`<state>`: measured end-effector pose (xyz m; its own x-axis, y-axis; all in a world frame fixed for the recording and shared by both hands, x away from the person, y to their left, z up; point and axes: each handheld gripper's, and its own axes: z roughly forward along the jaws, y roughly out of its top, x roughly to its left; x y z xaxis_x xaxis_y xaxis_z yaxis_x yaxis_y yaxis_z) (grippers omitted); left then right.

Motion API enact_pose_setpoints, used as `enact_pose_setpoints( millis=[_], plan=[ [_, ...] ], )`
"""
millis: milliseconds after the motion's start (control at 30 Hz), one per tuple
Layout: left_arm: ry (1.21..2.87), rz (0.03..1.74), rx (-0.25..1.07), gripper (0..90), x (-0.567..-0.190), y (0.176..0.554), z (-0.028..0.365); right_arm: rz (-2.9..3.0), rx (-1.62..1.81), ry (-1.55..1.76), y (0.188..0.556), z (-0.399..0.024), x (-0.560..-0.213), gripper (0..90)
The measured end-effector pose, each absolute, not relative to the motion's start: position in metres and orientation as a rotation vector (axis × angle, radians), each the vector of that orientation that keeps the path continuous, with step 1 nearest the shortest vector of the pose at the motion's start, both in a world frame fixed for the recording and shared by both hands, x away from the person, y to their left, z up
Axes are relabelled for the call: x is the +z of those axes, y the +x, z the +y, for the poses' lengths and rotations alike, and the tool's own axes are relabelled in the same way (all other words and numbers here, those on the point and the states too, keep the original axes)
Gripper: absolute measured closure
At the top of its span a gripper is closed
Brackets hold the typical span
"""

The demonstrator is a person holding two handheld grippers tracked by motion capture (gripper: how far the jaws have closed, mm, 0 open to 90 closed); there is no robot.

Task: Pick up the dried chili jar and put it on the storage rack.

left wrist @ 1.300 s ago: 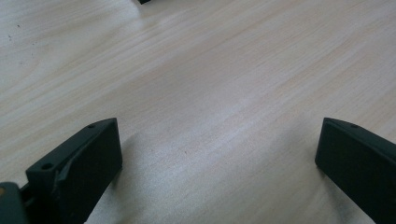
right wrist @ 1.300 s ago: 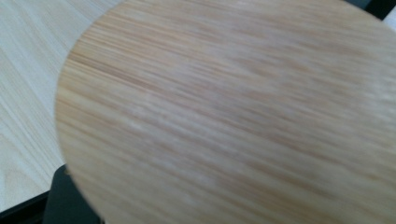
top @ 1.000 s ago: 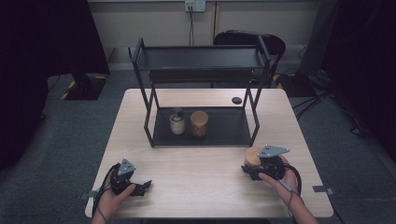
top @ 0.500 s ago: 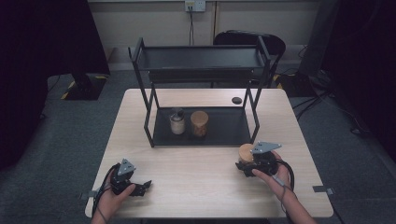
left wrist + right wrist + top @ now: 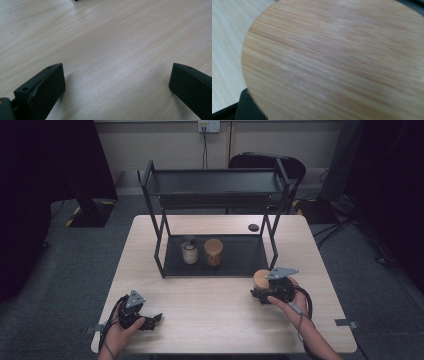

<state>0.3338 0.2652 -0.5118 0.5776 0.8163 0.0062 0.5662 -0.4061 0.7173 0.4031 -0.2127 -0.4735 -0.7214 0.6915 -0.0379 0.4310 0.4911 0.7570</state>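
Right tool clamped on the wood-lidded jar, has carried it from the bench's front-right toward the black rack, now just off the rack's front right leg. Likely shelving next. Left tool jaws apart, idle, well left of rack.

A round, light bamboo-grained lid sits clamped in the right gripper, just ahead of its grey plate.
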Motion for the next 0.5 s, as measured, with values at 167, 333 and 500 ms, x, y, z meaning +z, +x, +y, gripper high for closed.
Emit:
enact_pose_setpoints(
  millis=[167,333,500],
  plan=[
    [2.126,1.097,0.471,0.1,-0.512,0.334,0.265,2.405,1.076,0.927,0.407,-0.207,-0.469,25.5],
    [2.126,1.096,0.471,0.1,-0.512,0.334,0.265,2.407,1.074,0.915,0.41,-0.202,-0.466,25.5],
    [2.126,1.095,0.47,0.1,-0.512,0.334,0.265,2.404,1.075,0.907,0.413,-0.199,-0.463,25.5]
  ],
)
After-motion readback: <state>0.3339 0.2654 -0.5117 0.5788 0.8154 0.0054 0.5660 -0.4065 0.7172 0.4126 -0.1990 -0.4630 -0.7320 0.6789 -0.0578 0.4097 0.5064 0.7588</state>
